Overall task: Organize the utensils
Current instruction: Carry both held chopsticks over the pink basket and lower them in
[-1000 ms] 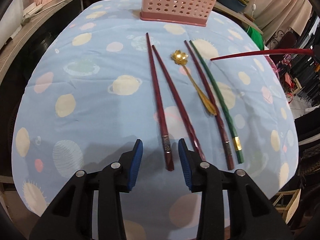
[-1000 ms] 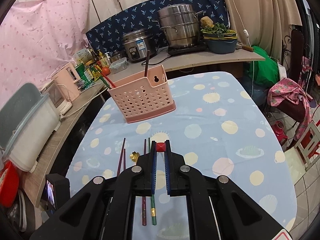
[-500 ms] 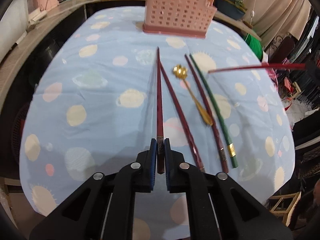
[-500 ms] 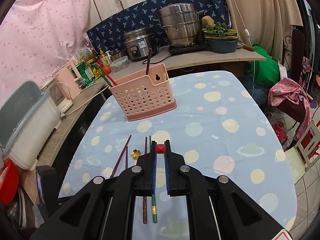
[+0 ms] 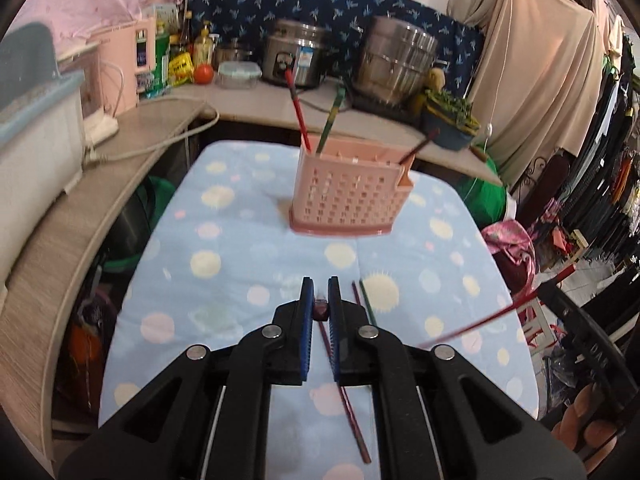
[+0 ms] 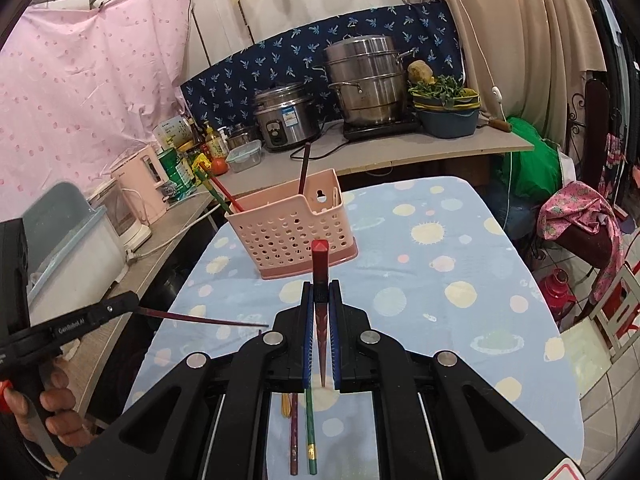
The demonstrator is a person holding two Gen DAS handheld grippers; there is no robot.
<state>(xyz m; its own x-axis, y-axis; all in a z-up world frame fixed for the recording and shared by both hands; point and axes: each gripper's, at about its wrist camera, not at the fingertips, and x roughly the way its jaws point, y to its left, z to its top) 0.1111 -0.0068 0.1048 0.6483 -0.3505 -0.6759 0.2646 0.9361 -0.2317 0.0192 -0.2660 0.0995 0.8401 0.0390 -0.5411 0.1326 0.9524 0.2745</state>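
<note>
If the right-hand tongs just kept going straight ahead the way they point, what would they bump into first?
Probably the pink basket. The right tongs, shut on a red chopstick, aim right at its holed front wall, with only bare tablecloth between. Depth is hard to judge.

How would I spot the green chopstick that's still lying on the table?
Start at the pink perforated basket on the spotted blue tablecloth, then come toward the near edge. Two chopsticks lie side by side there; the green chopstick is the right one, with a gold band, beside a dark red chopstick.

A rice cooker [image 6: 285, 121] stands beside a steel steamer pot [image 6: 366, 80].
</note>
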